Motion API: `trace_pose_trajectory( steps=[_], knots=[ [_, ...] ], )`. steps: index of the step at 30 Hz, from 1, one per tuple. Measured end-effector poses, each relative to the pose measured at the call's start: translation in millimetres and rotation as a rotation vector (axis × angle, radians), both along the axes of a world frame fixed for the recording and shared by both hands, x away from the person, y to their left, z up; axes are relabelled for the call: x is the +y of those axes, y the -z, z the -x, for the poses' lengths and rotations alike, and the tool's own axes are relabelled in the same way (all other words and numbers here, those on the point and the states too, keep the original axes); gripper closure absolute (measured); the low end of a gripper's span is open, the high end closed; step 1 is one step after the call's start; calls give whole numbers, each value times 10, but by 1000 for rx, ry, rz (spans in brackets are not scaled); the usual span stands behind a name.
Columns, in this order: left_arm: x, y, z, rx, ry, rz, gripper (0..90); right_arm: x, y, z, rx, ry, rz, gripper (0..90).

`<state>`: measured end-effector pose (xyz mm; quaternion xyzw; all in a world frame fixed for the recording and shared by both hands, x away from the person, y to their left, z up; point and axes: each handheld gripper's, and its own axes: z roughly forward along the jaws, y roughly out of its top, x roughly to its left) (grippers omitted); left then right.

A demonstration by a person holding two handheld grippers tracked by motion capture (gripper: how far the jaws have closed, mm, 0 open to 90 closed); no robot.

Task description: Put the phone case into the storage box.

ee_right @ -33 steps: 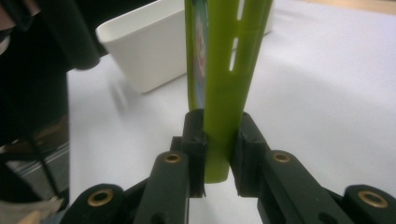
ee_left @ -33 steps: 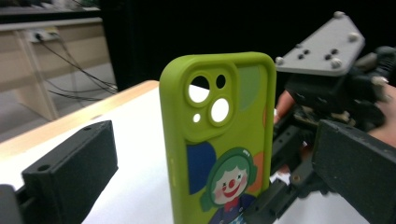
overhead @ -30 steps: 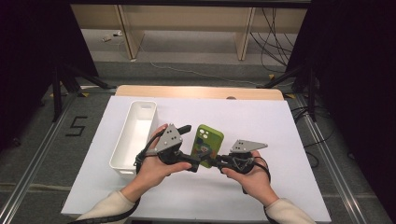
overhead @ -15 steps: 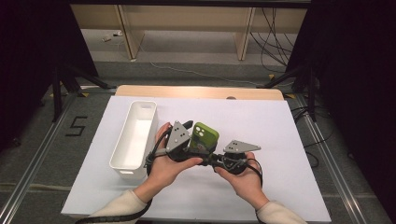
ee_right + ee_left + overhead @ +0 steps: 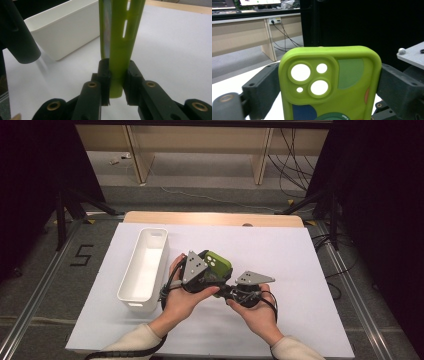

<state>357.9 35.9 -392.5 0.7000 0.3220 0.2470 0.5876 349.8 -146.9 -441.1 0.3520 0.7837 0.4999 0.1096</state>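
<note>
A lime-green phone case [image 5: 219, 263] with camera cut-outs stands tilted up above the middle of the white table. In the left gripper view the phone case [image 5: 329, 85] faces the camera, and my left gripper [image 5: 329, 90] clamps its two side edges. In the right gripper view the phone case [image 5: 120, 45] is edge-on, its lower end pinched by my right gripper [image 5: 117, 75]. In the high view the left gripper [image 5: 209, 271] and the right gripper [image 5: 226, 287] meet at the case, each held in a hand.
A long white bin [image 5: 131, 272] lies just left of the hands, its wall [image 5: 62, 32] close behind the case. The white table sheet [image 5: 290, 255] spreads to the right, and a wooden edge [image 5: 210, 217] runs along the back.
The left gripper has come in from the left and closed on the case's sides. The case has risen from lying nearly flat to tilted up, shifting slightly left with both hands.
</note>
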Motion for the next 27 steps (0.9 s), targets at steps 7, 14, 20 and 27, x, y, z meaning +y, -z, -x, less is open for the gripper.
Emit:
trace_pose_trajectory(
  steps=[7,14,20,27],
  knots=[
    [-5,8,6,-2,1,2,156,-4,5,-2,-1,11,10,781],
    [16,3,-9,8,3,6,161,-1,13,-12,-12,4,9,741],
    [75,-24,-46,-7,5,3,162,-18,0,-28,-32,-7,18,373],
    [208,-98,-102,-32,-3,16,163,-187,-24,-41,-66,-25,8,160]
  ],
)
